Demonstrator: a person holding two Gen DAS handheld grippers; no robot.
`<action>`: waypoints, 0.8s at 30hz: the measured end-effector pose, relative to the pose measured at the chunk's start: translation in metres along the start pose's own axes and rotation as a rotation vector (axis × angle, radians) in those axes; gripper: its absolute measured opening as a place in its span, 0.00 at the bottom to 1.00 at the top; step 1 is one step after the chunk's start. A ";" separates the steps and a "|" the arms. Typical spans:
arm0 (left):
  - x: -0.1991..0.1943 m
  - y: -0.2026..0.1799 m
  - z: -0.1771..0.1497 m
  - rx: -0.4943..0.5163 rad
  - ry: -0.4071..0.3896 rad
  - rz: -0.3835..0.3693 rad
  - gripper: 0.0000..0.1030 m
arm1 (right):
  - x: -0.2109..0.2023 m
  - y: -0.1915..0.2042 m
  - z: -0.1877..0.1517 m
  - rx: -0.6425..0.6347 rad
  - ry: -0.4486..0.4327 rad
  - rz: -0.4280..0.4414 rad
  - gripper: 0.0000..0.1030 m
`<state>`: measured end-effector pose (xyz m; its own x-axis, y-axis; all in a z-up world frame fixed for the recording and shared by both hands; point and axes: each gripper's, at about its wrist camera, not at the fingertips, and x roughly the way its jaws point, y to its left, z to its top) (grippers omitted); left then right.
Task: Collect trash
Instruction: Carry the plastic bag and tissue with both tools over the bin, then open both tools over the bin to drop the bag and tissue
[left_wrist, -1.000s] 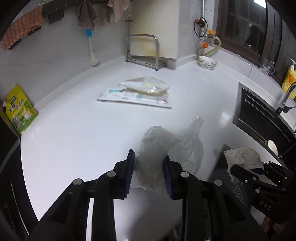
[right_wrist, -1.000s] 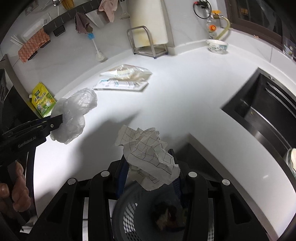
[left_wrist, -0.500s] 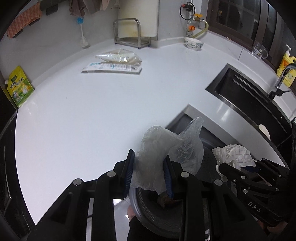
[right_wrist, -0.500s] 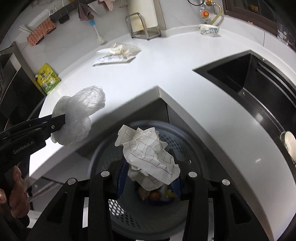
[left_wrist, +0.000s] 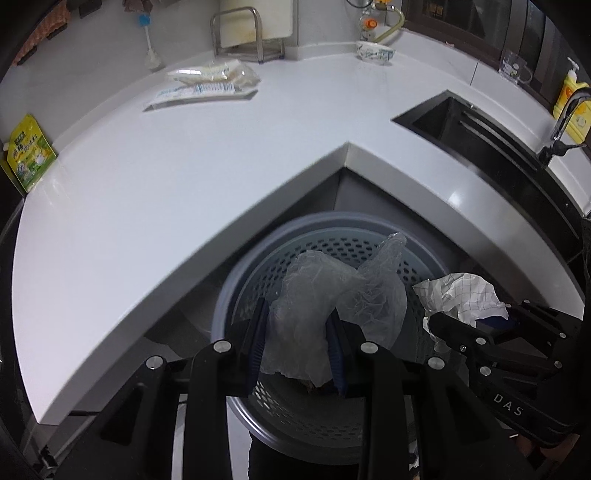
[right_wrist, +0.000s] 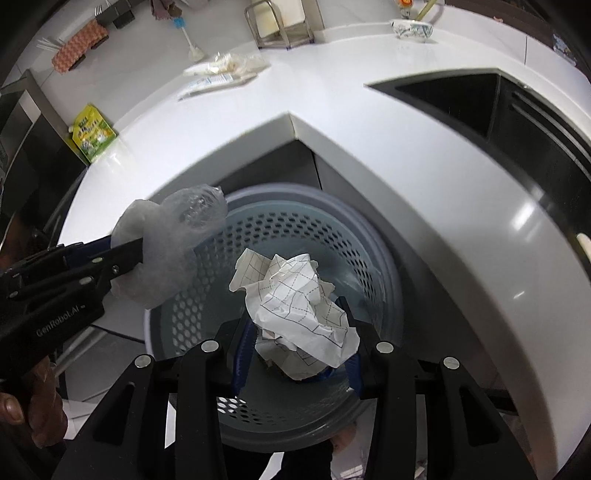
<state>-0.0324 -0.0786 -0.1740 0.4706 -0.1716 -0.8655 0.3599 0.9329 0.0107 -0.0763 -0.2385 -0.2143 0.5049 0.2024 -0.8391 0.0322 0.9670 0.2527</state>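
Observation:
My left gripper (left_wrist: 297, 341) is shut on a crumpled clear plastic bag (left_wrist: 332, 291) and holds it over a grey perforated trash basket (left_wrist: 255, 266) below the counter corner. My right gripper (right_wrist: 297, 350) is shut on a crumpled white checked paper (right_wrist: 299, 295) above the same basket (right_wrist: 280, 221). The left gripper with the bag (right_wrist: 173, 243) shows at the left of the right wrist view. The paper (left_wrist: 461, 291) shows at the right of the left wrist view. More plastic wrappers (left_wrist: 207, 81) lie on the white counter (left_wrist: 147, 177) near the back wall.
A dark sink (left_wrist: 480, 140) with a tap is set in the counter on the right. A green-yellow pouch (left_wrist: 29, 153) leans at the far left. A metal rack (left_wrist: 243, 33), a brush and a bowl (left_wrist: 375, 50) stand along the back.
Both grippers have moved back off the counter and down over the trash basket, each still holding its item. The basket now fills the lower part of both views.

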 end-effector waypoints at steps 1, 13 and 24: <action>0.006 0.000 -0.003 -0.007 0.013 0.002 0.29 | 0.003 -0.001 -0.001 -0.001 0.004 0.001 0.39; 0.051 0.008 -0.025 -0.092 0.096 0.043 0.30 | 0.047 -0.008 -0.004 -0.010 0.063 0.025 0.39; 0.061 0.014 -0.027 -0.110 0.118 0.058 0.34 | 0.057 -0.003 0.000 -0.019 0.078 0.030 0.39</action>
<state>-0.0204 -0.0680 -0.2401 0.3877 -0.0842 -0.9179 0.2419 0.9702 0.0132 -0.0479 -0.2301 -0.2632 0.4369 0.2424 -0.8663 0.0015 0.9628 0.2702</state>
